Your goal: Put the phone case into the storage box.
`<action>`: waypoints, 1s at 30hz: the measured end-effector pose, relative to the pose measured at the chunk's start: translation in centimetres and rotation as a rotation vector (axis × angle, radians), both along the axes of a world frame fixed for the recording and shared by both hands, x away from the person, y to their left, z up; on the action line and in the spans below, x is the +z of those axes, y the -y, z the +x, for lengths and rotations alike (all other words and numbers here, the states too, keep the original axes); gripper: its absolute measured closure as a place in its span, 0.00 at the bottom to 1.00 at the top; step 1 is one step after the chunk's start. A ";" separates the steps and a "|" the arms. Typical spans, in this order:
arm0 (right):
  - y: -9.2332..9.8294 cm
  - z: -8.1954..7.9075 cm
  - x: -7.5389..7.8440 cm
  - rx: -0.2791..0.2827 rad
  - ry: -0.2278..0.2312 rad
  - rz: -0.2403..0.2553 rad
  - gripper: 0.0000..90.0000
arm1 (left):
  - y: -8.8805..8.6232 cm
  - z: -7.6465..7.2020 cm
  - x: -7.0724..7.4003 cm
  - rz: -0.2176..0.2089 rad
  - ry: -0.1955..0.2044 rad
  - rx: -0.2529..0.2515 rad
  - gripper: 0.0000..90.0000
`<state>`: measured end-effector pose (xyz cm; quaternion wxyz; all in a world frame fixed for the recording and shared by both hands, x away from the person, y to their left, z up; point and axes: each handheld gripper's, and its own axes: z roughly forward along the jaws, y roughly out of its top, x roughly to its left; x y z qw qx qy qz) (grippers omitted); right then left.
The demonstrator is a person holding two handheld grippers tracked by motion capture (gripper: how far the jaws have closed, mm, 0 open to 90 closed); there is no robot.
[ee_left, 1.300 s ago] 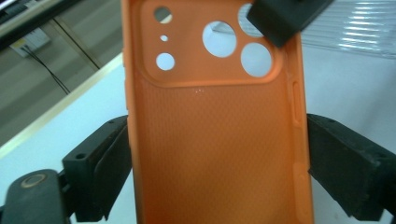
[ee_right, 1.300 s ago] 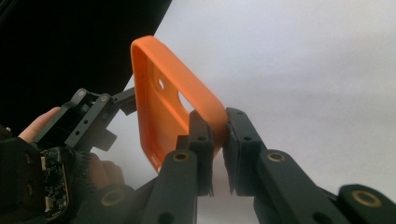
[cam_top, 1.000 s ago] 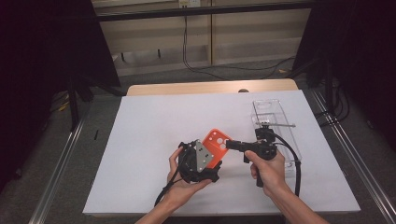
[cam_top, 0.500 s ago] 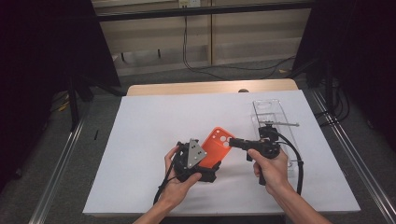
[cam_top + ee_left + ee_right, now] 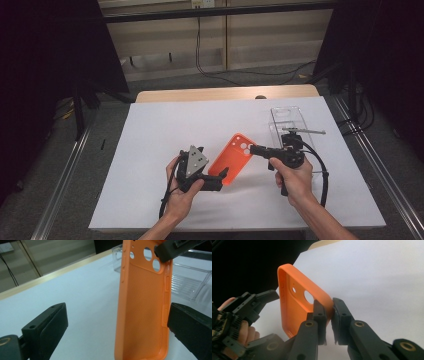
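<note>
An orange phone case [image 5: 234, 157] hangs tilted above the white table top [image 5: 150, 130], camera holes at its upper end. My right gripper [image 5: 254, 149] is shut on that upper corner; in the right gripper view its pads [image 5: 320, 312] pinch the case's rim [image 5: 294, 302]. My left gripper [image 5: 220, 179] stands open at the case's lower end, one jaw on each side. In the left gripper view the case [image 5: 142, 310] stands between the wide-apart jaws of the left gripper [image 5: 117, 315], close to the right-hand jaw. The right gripper's fingers [image 5: 175, 250] grip the case's top there.
A clear plastic tray [image 5: 295, 125] lies on the table behind my right hand, also seen as a clear tray [image 5: 190, 282] past the case. A wooden edge [image 5: 225, 94] runs along the far side. Metal rails [image 5: 65, 185] flank the table.
My left hand has drawn back a little to the left, so more of the orange case shows. The right gripper has kept its hold and barely moved.
</note>
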<state>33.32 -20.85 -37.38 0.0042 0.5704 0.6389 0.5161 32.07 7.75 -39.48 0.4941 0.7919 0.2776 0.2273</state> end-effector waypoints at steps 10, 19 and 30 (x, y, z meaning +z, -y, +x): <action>0.9 0.1 0.1 -0.027 0.027 -0.015 0.91 | -0.9 0.4 0.0 -0.070 0.002 0.018 0.06; 1.2 0.1 0.3 -0.034 0.059 -0.034 0.91 | -2.7 0.7 -0.5 -0.194 0.034 0.019 0.06; 1.5 0.1 0.8 -0.044 0.103 -0.052 0.91 | -7.0 -0.2 -0.5 -0.182 0.092 0.096 0.03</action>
